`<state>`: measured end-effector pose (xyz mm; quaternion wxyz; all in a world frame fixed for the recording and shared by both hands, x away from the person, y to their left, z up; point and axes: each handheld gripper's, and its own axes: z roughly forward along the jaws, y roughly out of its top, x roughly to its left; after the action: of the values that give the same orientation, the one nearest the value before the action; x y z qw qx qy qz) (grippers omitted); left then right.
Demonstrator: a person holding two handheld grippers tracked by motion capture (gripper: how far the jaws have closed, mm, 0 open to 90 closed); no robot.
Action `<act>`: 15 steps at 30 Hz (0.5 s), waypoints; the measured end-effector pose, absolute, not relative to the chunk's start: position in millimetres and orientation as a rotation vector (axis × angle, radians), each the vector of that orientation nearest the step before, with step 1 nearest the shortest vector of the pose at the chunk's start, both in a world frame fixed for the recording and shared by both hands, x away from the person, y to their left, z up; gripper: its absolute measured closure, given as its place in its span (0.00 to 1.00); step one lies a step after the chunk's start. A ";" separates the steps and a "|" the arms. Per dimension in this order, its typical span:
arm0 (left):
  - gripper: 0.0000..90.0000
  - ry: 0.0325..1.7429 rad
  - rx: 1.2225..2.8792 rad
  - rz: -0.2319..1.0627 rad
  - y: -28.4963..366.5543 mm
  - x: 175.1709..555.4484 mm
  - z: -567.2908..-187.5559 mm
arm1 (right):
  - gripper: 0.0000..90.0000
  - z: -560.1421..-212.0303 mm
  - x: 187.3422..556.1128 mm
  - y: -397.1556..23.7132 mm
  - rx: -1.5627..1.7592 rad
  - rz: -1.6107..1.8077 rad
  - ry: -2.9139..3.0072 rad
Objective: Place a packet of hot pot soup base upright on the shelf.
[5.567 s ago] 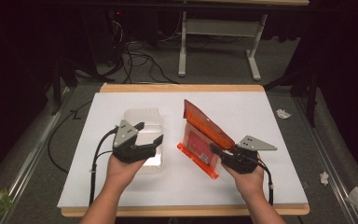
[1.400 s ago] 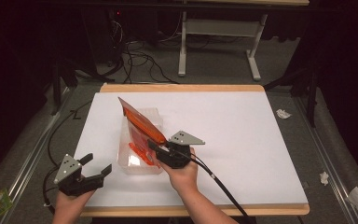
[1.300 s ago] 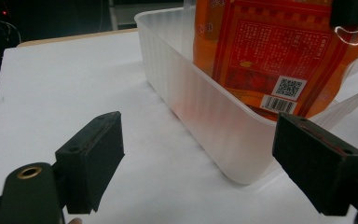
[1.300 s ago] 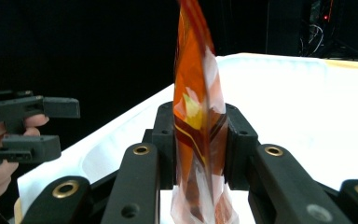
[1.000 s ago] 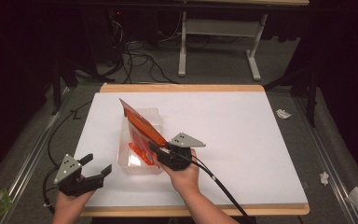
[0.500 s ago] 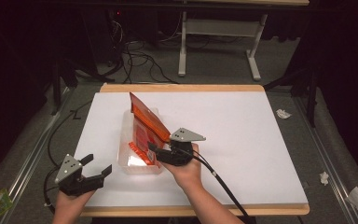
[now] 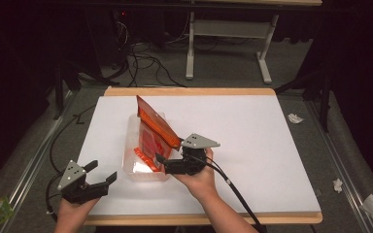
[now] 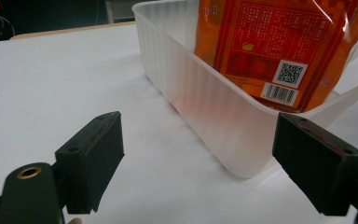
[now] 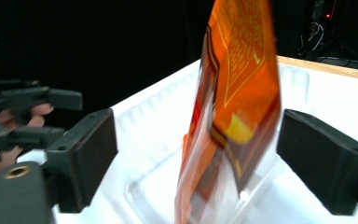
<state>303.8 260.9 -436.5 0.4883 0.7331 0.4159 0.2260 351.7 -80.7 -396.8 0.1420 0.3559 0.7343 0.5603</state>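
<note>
Inside the clear ribbed plastic tub near the white tabletop's left side, a glossy orange packet is stood on end, its long axis tilted away. The right tool, held level, has just been opening, nothing gripped. The left tool is held open, empty.

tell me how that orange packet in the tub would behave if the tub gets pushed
The orange packet stands tilted in the clear tub, most of it above the rim, so it would probably flop over. Its thin, glossy film looks floppy and likely slippery.
</note>
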 end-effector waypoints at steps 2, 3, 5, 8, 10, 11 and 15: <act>0.19 1.011 1.787 0.547 260.8 303.7 -437.2 | 0.10 -394.8 344.8 -88.6 1.014 1.597 2.130; 0.19 1.010 1.788 0.545 260.8 303.7 -437.4 | 0.10 -394.2 342.3 -92.5 1.017 1.597 2.133; 0.19 1.011 1.791 0.544 260.3 303.5 -438.0 | 0.10 -393.3 336.0 -104.4 1.015 1.598 2.131; 0.19 1.011 1.792 0.542 259.3 303.1 -438.4 | 0.10 -392.5 325.1 -132.9 1.024 1.568 2.116; 0.19 1.013 1.796 0.540 258.3 302.6 -438.8 | 0.10 -393.6 318.0 -157.2 1.045 1.531 2.098; 0.19 1.013 1.799 0.540 258.1 302.6 -439.0 | 0.10 -395.2 314.2 -174.1 1.055 1.497 2.084; 0.19 1.012 1.809 0.532 255.8 303.2 -441.1 | 0.09 -404.3 302.8 -230.9 1.146 1.376 2.015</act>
<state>303.2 255.8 -441.1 0.4801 0.7416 0.4147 0.2182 302.8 -230.9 -404.3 0.2214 0.4145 0.7289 0.4978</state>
